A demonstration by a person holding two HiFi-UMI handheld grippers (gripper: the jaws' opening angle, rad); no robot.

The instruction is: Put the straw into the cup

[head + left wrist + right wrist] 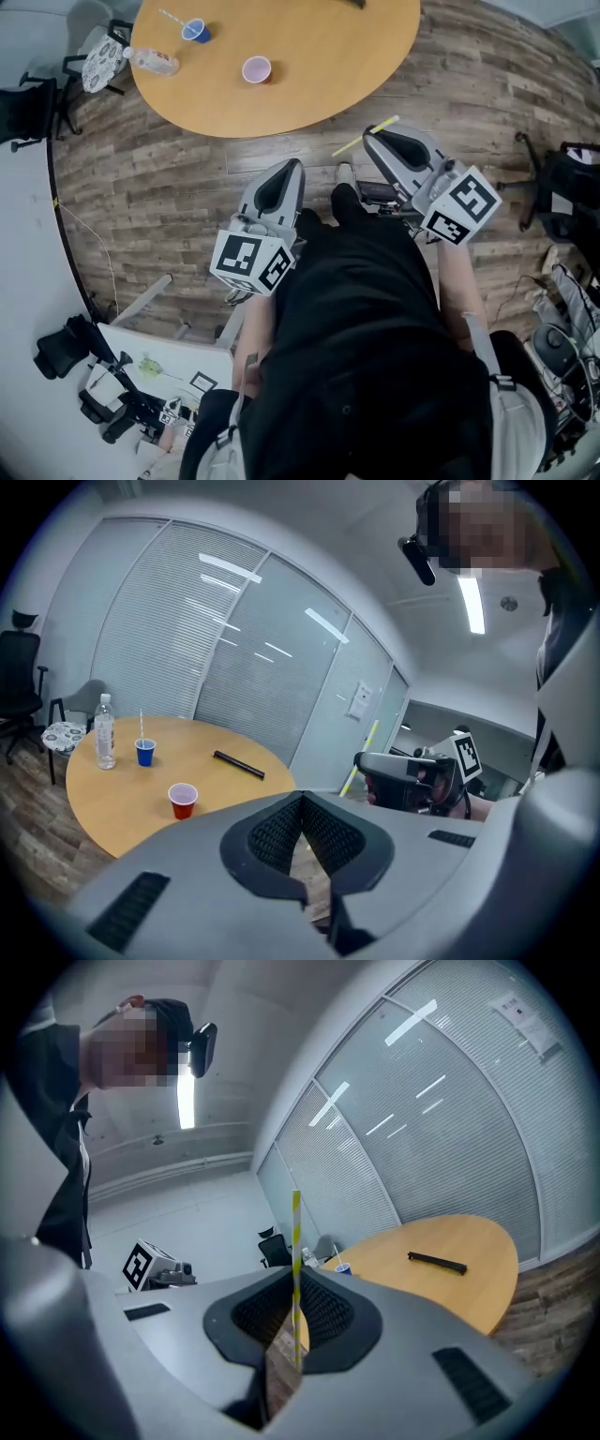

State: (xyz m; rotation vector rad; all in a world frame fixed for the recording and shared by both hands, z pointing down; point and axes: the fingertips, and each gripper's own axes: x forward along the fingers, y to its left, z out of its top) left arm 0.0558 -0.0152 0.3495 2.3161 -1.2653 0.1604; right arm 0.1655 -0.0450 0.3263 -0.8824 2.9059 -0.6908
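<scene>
My right gripper (369,138) is shut on a yellow-and-white straw (385,124), which sticks out on both sides of the jaws. In the right gripper view the straw (296,1232) stands upright between the pads of that gripper (295,1283). A red cup (256,69) stands open near the front edge of the round wooden table (319,75), well ahead of both grippers. My left gripper (294,167) hangs beside the right one over the floor, shut and empty (302,801). From it I see the red cup (183,801) and the right gripper (375,761) holding the straw (362,754).
A blue cup (195,31) holding a white straw and a water bottle (150,61) stand at the table's left. A black stick (239,763) lies further back. A patterned stool (98,64) and black chair (28,108) stand left; another chair (562,187) stands right.
</scene>
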